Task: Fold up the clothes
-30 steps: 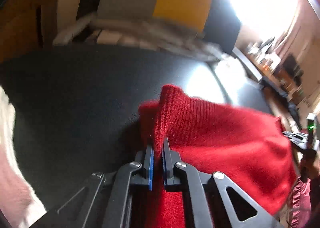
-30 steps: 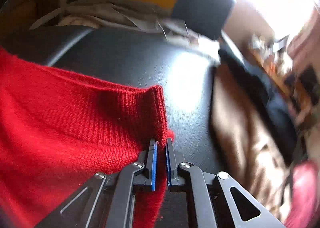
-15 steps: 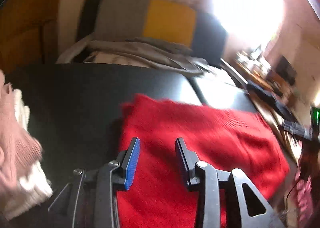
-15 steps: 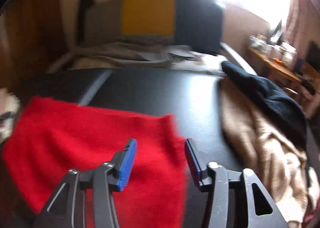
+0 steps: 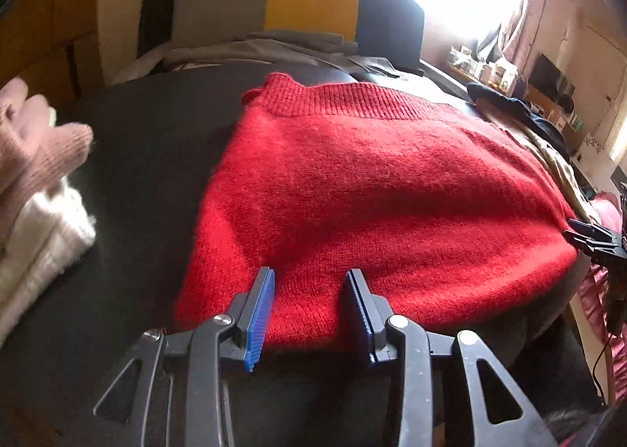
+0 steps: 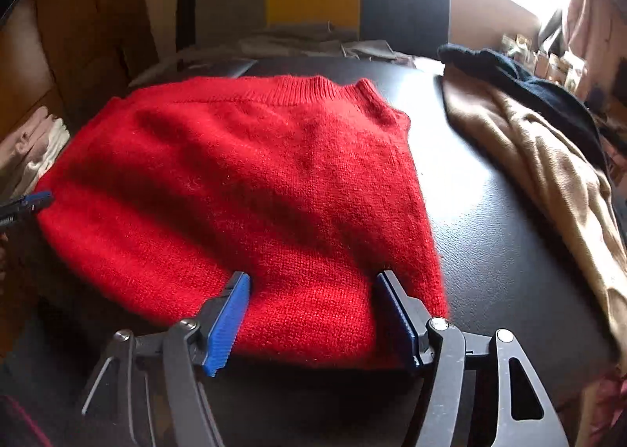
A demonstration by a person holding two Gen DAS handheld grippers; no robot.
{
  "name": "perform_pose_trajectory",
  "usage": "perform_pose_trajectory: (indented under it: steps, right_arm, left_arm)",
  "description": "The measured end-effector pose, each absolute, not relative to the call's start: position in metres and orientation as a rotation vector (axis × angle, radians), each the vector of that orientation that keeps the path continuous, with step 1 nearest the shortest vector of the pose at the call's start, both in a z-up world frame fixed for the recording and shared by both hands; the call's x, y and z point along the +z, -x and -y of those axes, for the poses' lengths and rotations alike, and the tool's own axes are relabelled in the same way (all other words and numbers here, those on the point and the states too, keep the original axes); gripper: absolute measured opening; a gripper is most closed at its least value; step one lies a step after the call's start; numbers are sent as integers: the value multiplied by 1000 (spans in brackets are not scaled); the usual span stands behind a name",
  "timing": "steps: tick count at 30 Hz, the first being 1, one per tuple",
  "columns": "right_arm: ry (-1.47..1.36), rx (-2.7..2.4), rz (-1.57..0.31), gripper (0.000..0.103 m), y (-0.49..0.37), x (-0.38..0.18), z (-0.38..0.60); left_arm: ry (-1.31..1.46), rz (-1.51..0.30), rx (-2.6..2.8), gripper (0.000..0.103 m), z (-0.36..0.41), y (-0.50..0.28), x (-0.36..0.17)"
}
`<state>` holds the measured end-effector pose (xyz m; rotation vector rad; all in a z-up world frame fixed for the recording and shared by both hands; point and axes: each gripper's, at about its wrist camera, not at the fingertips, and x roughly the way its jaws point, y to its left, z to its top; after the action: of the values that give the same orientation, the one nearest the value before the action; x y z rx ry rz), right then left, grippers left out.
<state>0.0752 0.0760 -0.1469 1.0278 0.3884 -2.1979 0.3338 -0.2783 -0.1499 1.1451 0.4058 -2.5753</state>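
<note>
Black table (image 6: 490,251) is covered by folded red sweater (image 6: 250,188) | tan garment (image 6: 556,157) is piled right | left gripper (image 5: 309,290) and right gripper (image 6: 313,290) are held apart, empty

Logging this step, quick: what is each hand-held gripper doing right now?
Left hand-held gripper: open, holding nothing, at the near edge of the red sweater.
Right hand-held gripper: open, holding nothing, at the same edge.

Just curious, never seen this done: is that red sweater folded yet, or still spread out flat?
Folded. The red sweater lies as a compact doubled block on the black table, ribbed hem along its far edge, no sleeves showing. Both grippers are open.
</note>
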Motion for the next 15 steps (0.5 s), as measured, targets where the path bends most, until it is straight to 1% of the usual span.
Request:
perform_pose_trajectory:
  steps: [2,4,6,8,10,11,12,13,14,15]
  right_arm:
    - [-1035,-2196,-391,72,-76,-145,-72]
    - [-1056,-2183,-391,78,-76,-142,-66]
    - [-1082,-2161,-362,80,-76,-134,-61]
    - [-1068,-2156,-292,83,-85,-121,-60]
    - [-1025,-2164,-242,93,-80,-109,-49]
    - [-996,-2171,-238,94,-77,-104,-40]
    - [-972,-2179,-248,97,-72,-99,-30]
    - [-959,-2188,-263,101,-68,-97,-21]
    - [-955,-2190,-275,103,-63,-96,-10]
    - [-952,-2188,-285,103,-56,-96,1]
  left_arm:
    - [-1156,-415,-2571,39,272,-330,-144]
    - [-1143,-398,-2581,39,269,-321,-135]
    - [-1108,-378,-2604,40,265,-312,-126]
    - [-1079,-372,-2613,47,269,-304,-116]
    - [-1055,-369,-2595,53,274,-291,-108]
    - [-1036,-383,-2577,55,278,-284,-106]
    - [-1024,-407,-2565,61,283,-278,-104]
    - [-1028,-436,-2560,69,289,-268,-104]
    - [-1028,-466,-2551,70,296,-259,-104]
    - [-1017,-473,-2540,70,302,-253,-103]
